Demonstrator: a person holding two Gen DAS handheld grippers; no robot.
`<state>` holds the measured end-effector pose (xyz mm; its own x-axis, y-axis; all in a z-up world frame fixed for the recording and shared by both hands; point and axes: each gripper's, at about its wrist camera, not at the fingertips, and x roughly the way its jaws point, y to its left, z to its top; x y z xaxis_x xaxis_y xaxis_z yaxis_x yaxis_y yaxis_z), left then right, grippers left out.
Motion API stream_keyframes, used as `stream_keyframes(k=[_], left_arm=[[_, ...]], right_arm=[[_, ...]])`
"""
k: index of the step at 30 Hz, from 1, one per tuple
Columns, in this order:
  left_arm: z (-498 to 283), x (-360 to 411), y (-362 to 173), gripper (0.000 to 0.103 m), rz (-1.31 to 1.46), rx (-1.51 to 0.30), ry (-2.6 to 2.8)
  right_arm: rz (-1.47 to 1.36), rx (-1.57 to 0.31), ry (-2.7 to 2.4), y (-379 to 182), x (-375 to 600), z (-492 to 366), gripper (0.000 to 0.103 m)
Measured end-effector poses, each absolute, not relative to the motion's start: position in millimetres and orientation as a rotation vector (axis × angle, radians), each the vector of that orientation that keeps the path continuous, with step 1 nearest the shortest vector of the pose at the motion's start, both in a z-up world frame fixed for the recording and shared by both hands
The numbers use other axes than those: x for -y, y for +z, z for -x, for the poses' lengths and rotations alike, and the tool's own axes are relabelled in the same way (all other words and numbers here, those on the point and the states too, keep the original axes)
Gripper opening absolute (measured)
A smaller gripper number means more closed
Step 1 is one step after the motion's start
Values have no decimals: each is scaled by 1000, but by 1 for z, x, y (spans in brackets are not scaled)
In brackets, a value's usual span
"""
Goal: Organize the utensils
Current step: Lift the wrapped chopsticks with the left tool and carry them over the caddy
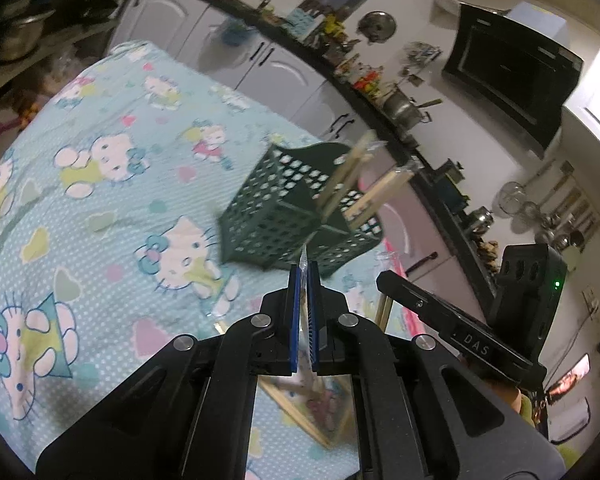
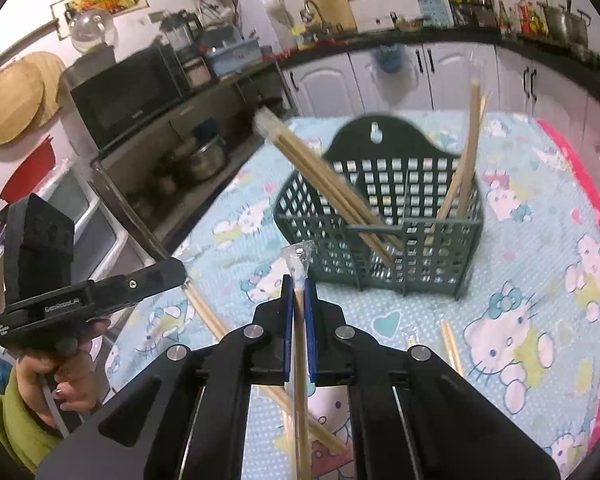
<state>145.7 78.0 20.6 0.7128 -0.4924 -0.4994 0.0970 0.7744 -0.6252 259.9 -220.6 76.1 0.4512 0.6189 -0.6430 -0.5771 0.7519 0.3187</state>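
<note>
Right gripper (image 2: 299, 300): jaws narrow, clamped on a plastic-wrapped pair of chopsticks (image 2: 300, 360) that runs back under the camera.

Left gripper (image 1: 305, 300): jaws nearly closed, pinching a thin clear wrapper (image 1: 305, 280); whether chopsticks are inside cannot be told.

At 12 o'clock of the right gripper a dark green perforated utensil basket (image 2: 380, 216) stands on the bench's cartoon-cat cloth (image 2: 520, 300). Wrapped chopsticks lean in its left (image 2: 320, 176) and right (image 2: 468, 160) compartments. More pairs (image 2: 450, 340) lie loose on the cloth near the jaws.
</note>
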Motion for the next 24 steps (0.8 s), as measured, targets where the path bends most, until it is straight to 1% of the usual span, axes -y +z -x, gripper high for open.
stream_keyframes(k=[8,24], left_arm=[[-146,-60,40,1,571,-679,-392],[-152,-25,79,1,492,-626,-468]], right_arm=[[-70,-710,694,102,239,-251,6],[-105,-625,655,125,267,-244,6]])
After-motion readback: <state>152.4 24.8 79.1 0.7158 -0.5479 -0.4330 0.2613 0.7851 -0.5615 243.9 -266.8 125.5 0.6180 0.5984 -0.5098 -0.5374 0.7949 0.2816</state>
